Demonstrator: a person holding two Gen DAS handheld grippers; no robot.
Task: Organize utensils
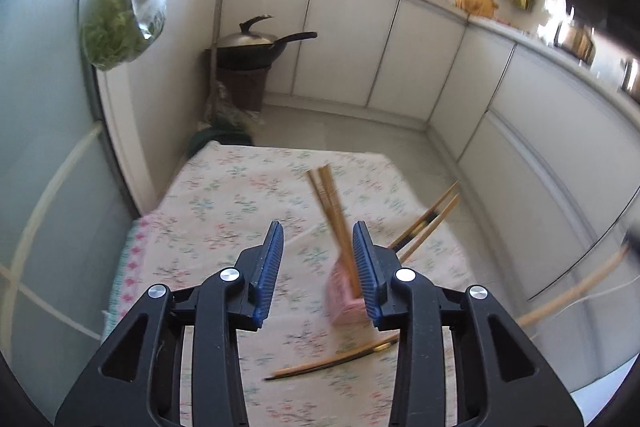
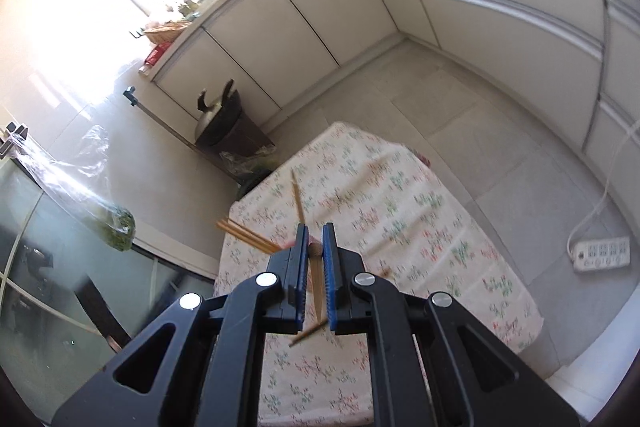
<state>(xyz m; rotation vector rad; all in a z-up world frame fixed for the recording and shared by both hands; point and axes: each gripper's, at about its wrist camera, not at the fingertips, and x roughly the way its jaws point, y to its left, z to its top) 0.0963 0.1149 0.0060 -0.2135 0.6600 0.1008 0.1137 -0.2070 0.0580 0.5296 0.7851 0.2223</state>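
While the left gripper (image 1: 318,241) hovers over the table with its blue pads spread wide and nothing between them, the right gripper (image 2: 315,241) has its pads drawn close on a single wooden chopstick (image 2: 317,287) that runs lengthwise down the gap. That grip looks chosen to carry the stick upright toward the pink holder (image 1: 346,297), a small box-like container standing on the cloth just beside the left gripper's right pad. A pair of chopsticks (image 1: 330,199) already leans out of it, tips down — so the sorting seems partly done. More remain loose: a dark-banded pair (image 1: 426,223) lies slanted toward the far right edge of the table, and another (image 1: 332,359) rests flat nearer the camera. The open left claw is probably placed to steady the holder or take the next stick; motion blur leaves this unsure.

All of it sits on a floral tablecloth (image 1: 224,187) over a small table in a narrow kitchen — pale cabinet doors (image 1: 348,39) along two walls, a lidded wok (image 1: 256,45) on a dark stand in the corner, a power strip (image 2: 602,253) on the tiled floor, and a plastic bag of greens (image 1: 116,23) hanging at left.
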